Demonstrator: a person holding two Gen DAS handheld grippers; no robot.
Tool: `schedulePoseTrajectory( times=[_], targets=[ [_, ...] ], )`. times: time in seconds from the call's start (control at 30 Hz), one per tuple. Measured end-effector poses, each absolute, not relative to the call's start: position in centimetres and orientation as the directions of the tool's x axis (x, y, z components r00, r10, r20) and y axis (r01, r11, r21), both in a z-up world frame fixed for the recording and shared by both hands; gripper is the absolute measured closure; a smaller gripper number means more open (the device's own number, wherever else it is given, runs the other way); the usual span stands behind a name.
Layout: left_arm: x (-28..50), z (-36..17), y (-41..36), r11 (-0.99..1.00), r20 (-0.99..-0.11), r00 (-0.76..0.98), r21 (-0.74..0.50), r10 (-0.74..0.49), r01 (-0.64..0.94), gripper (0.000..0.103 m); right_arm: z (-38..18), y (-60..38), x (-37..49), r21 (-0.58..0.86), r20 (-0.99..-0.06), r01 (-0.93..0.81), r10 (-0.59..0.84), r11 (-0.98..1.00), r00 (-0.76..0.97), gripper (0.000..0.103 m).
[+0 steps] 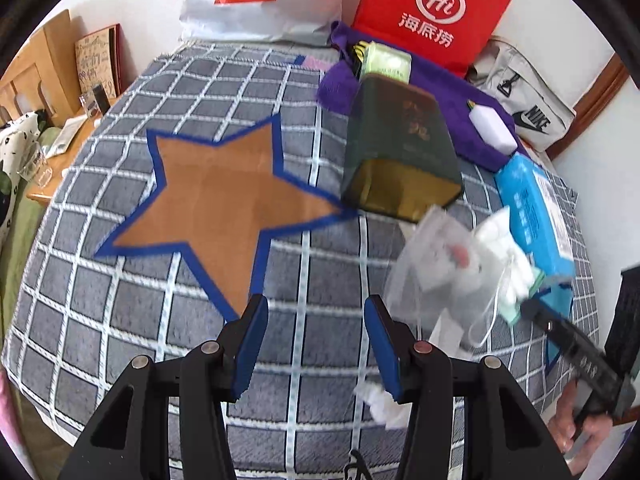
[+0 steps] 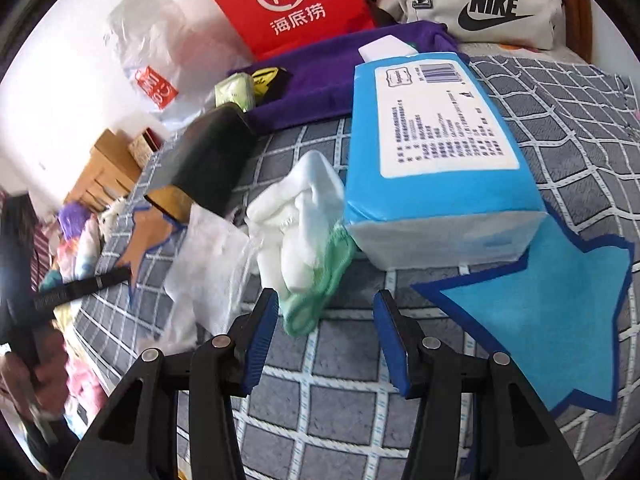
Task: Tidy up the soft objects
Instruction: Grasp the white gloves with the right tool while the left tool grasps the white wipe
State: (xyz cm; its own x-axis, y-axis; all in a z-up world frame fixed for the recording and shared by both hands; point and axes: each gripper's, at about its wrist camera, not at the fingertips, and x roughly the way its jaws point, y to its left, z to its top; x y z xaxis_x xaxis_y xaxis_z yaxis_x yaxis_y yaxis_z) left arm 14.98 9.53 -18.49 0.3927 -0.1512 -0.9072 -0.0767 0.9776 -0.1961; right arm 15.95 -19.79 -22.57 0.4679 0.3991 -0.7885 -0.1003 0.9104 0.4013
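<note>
Two hand-held grippers, both w/ jaws wide and holding nothing: left (image 1: 316,344) over the checked bed cover (image 1: 120,300), right (image 2: 326,338) likewise. Just past the right one lies a white-green cloth bundle (image 2: 304,232) – touching a blue tissue pack (image 2: 432,140) that overlaps a blue star (image 2: 552,312). Left of the bundle, a clear bag (image 2: 204,264). Beyond it, a dark tin (image 1: 400,152) on its side, beside an orange star (image 1: 224,200). Farther back – purple towel (image 1: 448,92), red bag (image 1: 432,8).

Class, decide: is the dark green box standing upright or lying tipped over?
Tipped over. The dark green box lies on its long side on the checked cover, its gold end facing the camera.
</note>
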Motion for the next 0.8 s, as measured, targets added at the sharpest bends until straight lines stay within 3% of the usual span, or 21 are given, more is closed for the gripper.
schedulePoseTrajectory(
  times=[0.13, 0.2, 0.23, 0.37, 0.53, 0.7, 0.8],
  targets=[
    [14.3, -18.8, 9.0, 0.971, -0.899, 0.385, -0.238, -0.208, -0.033, 0.054, -22.8, -19.1, 16.9, 0.405, -0.789, -0.075, 0.39, 0.911, 0.474, 0.055],
    [13.9, -18.7, 8.4, 0.967, -0.894, 0.382, -0.254, -0.235, 0.0, 0.05, -23.0, -18.7, 17.2, 0.393, -0.792, -0.074, 0.378, 0.917, 0.479, 0.075],
    [13.7, -18.6, 8.0, 0.966, -0.891, 0.382, -0.257, -0.244, 0.018, 0.047, -23.1, -18.5, 17.2, 0.386, -0.793, -0.08, 0.376, 0.919, 0.479, 0.081],
    [12.6, -18.5, 5.6, 0.962, -0.886, 0.374, -0.246, -0.273, 0.119, 0.039, -22.5, -17.8, 16.4, 0.336, -0.792, -0.121, 0.35, 0.934, 0.501, 0.087],
    [11.4, -20.1, 2.3, 0.967, -0.917, 0.333, -0.16, -0.22, 0.199, 0.039, -21.4, -18.0, 14.9, 0.32, -0.787, -0.149, 0.35, 0.936, 0.508, 0.087],
    [11.3, -20.8, 1.8, 0.983, -0.923, 0.361, -0.081, -0.135, 0.163, 0.071, -20.5, -19.2, 12.2, 0.314, -0.79, -0.167, 0.355, 0.935, 0.5, 0.087],
    [11.4, -20.6, 2.7, 0.983, -0.918, 0.361, -0.123, -0.164, 0.134, 0.077, -20.3, -20.0, 10.3, 0.291, -0.802, -0.176, 0.34, 0.94, 0.492, 0.087]
  ],
)
